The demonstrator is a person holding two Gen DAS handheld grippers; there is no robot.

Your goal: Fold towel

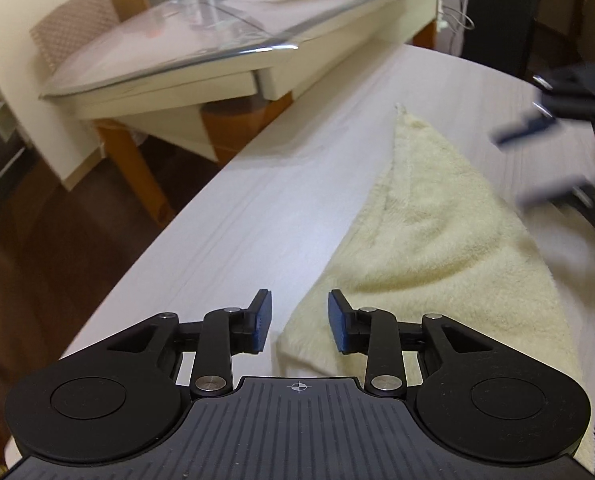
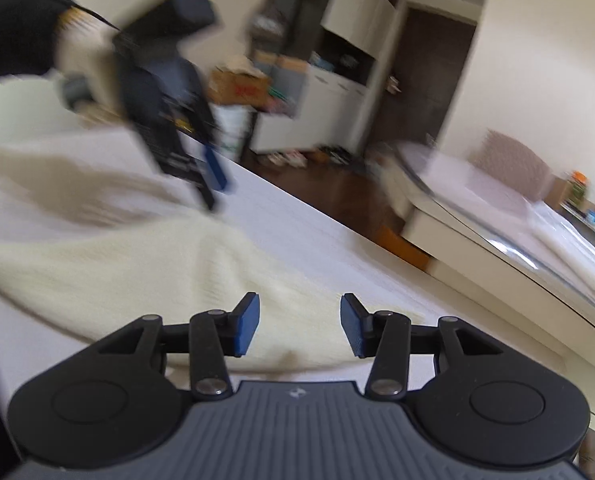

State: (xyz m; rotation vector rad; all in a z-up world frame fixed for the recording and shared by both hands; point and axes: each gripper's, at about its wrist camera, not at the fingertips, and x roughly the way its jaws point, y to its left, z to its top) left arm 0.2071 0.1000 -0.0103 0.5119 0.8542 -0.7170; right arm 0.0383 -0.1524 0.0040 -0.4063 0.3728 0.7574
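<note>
A cream towel (image 1: 441,236) lies on the white table (image 1: 257,216), folded into a rough triangle with its point at the far end. My left gripper (image 1: 300,322) is open and empty, just above the towel's near left corner. My right gripper (image 2: 300,326) is open and empty above the towel (image 2: 137,264) near its edge. In the left wrist view the right gripper (image 1: 537,160) shows blurred at the right, above the towel. In the right wrist view the left gripper (image 2: 213,184) shows blurred at the upper left.
A glass-topped cream table (image 1: 225,56) stands beyond the white table's left edge, with a gap of dark wood floor (image 1: 57,216) between. A patterned chair (image 1: 73,32) stands behind it. Cabinets and boxes (image 2: 297,80) line the far wall.
</note>
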